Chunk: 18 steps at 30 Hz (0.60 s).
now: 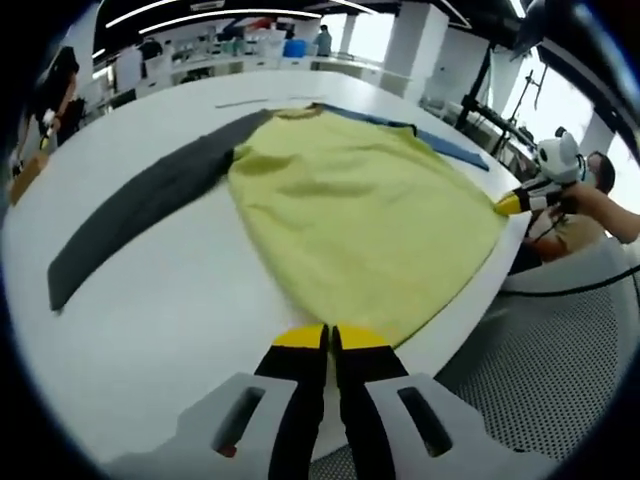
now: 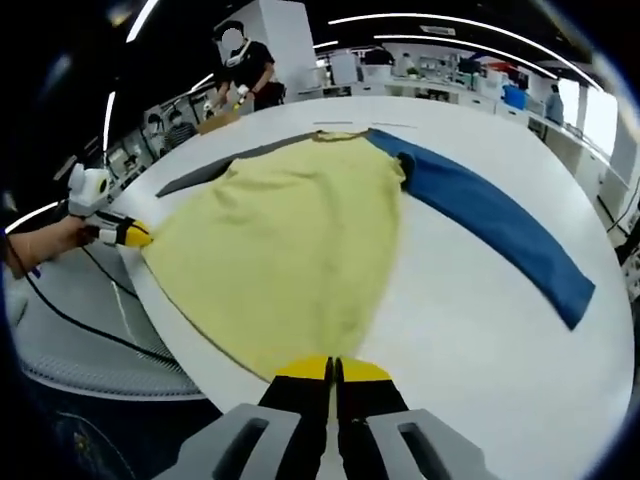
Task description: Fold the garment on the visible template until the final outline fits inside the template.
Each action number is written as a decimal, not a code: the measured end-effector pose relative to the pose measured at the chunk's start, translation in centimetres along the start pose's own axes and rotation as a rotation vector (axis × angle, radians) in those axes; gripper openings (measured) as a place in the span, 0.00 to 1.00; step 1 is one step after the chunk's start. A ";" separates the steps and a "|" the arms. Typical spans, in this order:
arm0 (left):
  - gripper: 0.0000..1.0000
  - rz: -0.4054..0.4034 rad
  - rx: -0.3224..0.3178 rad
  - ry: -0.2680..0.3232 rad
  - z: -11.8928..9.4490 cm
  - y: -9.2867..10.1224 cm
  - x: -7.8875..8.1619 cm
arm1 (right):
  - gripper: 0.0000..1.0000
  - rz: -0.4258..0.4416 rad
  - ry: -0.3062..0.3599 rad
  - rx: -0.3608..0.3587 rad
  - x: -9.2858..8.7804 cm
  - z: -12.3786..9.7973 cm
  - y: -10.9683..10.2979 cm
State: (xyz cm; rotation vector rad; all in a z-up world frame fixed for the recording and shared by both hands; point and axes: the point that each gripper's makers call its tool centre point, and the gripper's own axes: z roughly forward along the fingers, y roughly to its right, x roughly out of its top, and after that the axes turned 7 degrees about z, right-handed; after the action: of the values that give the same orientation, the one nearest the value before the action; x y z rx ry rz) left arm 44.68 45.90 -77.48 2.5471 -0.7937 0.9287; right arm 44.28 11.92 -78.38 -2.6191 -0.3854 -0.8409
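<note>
A yellow garment (image 1: pixel 365 225) lay spread flat on a white table (image 1: pixel 170 310), its hem toward the near edge and its neckline at the far side. Going from left to right across the left gripper view, a dark grey sleeve (image 1: pixel 140 205) stretched out from the left shoulder toward the near left, flat on the table; then came the yellow body; then a blue sleeve (image 1: pixel 440 140) ran away from the far right shoulder. The left gripper (image 1: pixel 330 338) stood at the near hem, its yellow-tipped jaws drawn together on the hem's left corner, pinching the cloth. At the right of that view the other gripper (image 1: pixel 512 203) met the opposite hem corner at the table edge, a person's hand (image 1: pixel 585 200) behind it.

In the right gripper view the left gripper (image 2: pixel 135 234) showed at the left, at the hem corner. The yellow body (image 2: pixel 290 240) lay mid-table, and the blue sleeve (image 2: pixel 500 225) reached out to the near right. The right gripper (image 2: pixel 333 370) had its jaws closed on the near hem corner. A person (image 2: pixel 245 65) stood beyond the table at the far left.
</note>
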 end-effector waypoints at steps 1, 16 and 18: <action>0.00 -0.004 0.000 -0.001 0.0 0.0 -0.1 | 0.00 0.000 -0.002 0.002 0.0 0.0 -0.1; 0.00 -0.003 0.011 -0.091 -0.1 0.4 -1.9 | 0.00 -0.030 -0.068 0.015 -1.5 -0.3 -0.9; 0.00 -0.005 0.011 -0.095 -0.1 0.4 -2.0 | 0.00 -0.033 -0.071 0.016 -1.5 -0.3 -0.9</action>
State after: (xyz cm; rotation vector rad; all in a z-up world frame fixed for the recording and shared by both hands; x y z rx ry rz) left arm 43.14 46.40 -78.64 2.6189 -0.8109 0.8177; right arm 42.62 12.39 -78.81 -2.6398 -0.4541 -0.7538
